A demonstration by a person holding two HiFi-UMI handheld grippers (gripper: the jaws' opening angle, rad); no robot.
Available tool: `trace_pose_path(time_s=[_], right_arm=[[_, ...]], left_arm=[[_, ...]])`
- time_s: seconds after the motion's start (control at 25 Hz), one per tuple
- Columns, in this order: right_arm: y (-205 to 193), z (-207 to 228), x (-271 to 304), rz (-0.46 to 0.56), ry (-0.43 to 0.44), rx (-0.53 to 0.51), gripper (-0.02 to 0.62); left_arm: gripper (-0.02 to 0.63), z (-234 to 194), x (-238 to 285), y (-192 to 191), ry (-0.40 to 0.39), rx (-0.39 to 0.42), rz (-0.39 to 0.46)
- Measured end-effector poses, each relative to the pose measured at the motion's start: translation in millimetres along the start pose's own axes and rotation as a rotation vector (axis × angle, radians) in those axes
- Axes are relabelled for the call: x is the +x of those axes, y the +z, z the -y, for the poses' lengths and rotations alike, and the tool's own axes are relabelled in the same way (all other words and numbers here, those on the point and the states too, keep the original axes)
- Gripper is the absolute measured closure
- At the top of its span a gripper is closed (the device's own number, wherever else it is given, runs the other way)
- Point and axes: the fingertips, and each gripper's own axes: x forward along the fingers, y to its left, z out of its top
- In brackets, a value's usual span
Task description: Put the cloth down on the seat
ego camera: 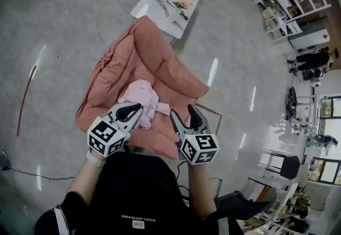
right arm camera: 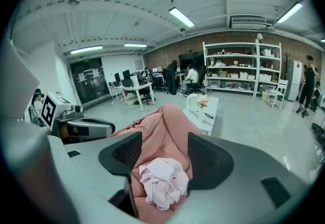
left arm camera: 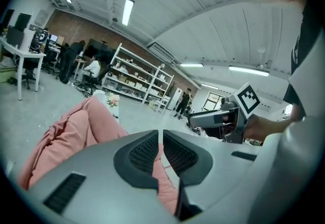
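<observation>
- The person's black top (ego camera: 139, 192) fills the near edge of the head view. Just beyond it, both arms reach out over the seat (ego camera: 152, 61), a salmon-pink beanbag slumped on the floor.
- The left tongs (ego camera: 133, 107) are closed to a thin slit. In the left gripper view only the seat's salmon fabric shows through that slit, and no pale fabric sits between the pads, so I judge them empty.
- The right tongs (ego camera: 183, 111) are spread wide with nothing in them. They hover over the near part of the seat, and the cloth shows beyond their gap.
- The cloth (ego camera: 143, 95), pale pink and crumpled into a loose ball, lies in the hollow of the seat, near its front edge. The left tongs' tips are just beside it, and I cannot tell whether they touch a fold.
- The cloth looks to be down on the seat already, so what is left is probably a clean retreat.
- To do that well, draw the left tongs straight back from the seat, not sideways, so no fold snags and drags along.
- Keep the right tongs spread and lift them up off the seat. The beanbag is soft, and pressing on it could tip the cloth toward the front edge.
- The white worktop (ego camera: 154, 7) behind the seat is well apart and plays no part here.
</observation>
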Motion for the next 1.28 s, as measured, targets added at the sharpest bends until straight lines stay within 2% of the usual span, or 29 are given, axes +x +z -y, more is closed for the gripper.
trace_pose_path(time_s=[0.24, 0.6, 0.92, 1.16, 1.28], right_arm=[[-9.0, 52.0, -57.0, 0.082, -0.114, 0.015, 0.299], [-40.3, 109.9, -140.5, 0.206, -0.282, 0.130, 0.302], [-73.3, 156.8, -225.9, 0.321, -0.402, 0.279, 0.356], [-91.5, 195.4, -282.2, 0.379, -0.508, 0.299, 0.376], [-111.7, 213.9, -301.6, 0.408, -0.529, 0.316, 0.385]], left_arm=[[0.588, 53.0, 49.3, 6.3, -0.093, 0.069, -0.029], [0.588, 128.1, 102.2, -1.0, -0.263, 0.180, -0.096], [0.588, 211.2, 141.0, -13.1, -0.401, 0.248, -0.167], [0.588, 263.0, 172.5, -21.7, -0.476, 0.292, -0.192], [0.588, 282.5, 190.6, -38.3, -0.511, 0.309, -0.193]])
